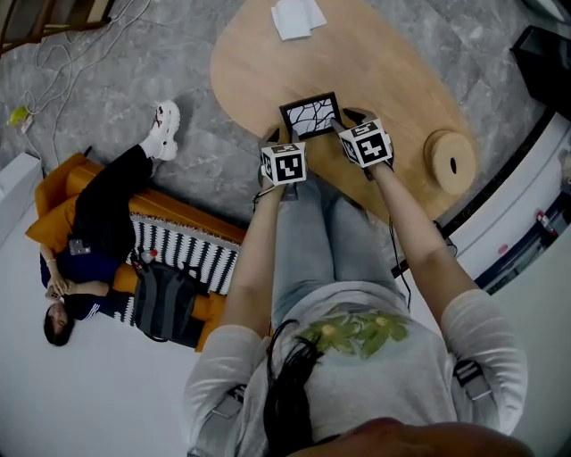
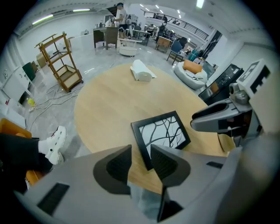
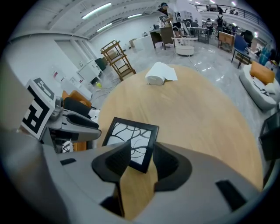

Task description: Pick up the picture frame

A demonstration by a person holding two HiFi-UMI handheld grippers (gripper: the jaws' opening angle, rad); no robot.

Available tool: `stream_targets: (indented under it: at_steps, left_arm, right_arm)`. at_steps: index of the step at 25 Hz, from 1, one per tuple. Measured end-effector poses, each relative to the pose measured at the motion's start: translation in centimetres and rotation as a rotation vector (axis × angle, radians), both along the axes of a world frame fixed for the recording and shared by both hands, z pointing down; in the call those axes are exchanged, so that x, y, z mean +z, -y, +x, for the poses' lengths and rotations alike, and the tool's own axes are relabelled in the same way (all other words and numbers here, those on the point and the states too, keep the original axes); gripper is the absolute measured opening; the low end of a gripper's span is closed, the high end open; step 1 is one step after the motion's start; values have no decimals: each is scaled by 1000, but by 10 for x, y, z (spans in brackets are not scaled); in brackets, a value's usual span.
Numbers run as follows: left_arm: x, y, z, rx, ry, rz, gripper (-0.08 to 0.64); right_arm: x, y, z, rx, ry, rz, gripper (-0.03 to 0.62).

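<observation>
The picture frame [image 1: 310,114], black-edged with a white sheet of dark branching lines, lies flat on the oval wooden table [image 1: 375,62] near its front edge. In the left gripper view my left gripper [image 2: 141,162] hangs steeply over the near left corner of the picture frame [image 2: 160,134]; that corner sits between the jaws with a gap showing at the left pad [image 2: 119,165]. In the right gripper view my right gripper [image 3: 141,161] straddles the near right corner of the picture frame [image 3: 130,138], and its pads stand apart from it. Both marker cubes [image 1: 284,163] [image 1: 366,143] flank the frame.
A white paper roll [image 1: 297,16] lies at the table's far side. A round wooden piece with a hole [image 1: 451,161] sits at the table's right end. A person lies on an orange sofa [image 1: 98,232] on the left. Cables run over the grey floor [image 1: 80,54].
</observation>
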State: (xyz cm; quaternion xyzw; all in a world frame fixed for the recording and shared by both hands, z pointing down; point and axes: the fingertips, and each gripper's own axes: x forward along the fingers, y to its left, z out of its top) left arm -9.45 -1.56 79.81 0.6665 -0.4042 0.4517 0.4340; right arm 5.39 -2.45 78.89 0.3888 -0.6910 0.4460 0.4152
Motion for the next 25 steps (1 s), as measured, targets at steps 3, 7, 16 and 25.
stream_targets:
  at_steps: [3, 7, 16, 25]
  left_arm:
    - [8, 0, -1, 32, 18, 1, 136]
    - [15, -1, 2, 32, -1, -5, 137]
    - [29, -4, 7, 49, -12, -20, 129]
    - [36, -9, 11, 48, -111, -76, 107]
  right_arm:
    - [8, -2, -3, -16, -2, -9, 161]
    - [19, -3, -2, -15, -16, -21, 163]
    - [40, -10, 2, -32, -48, -51, 159]
    - [51, -16, 6, -77, -66, -68, 146]
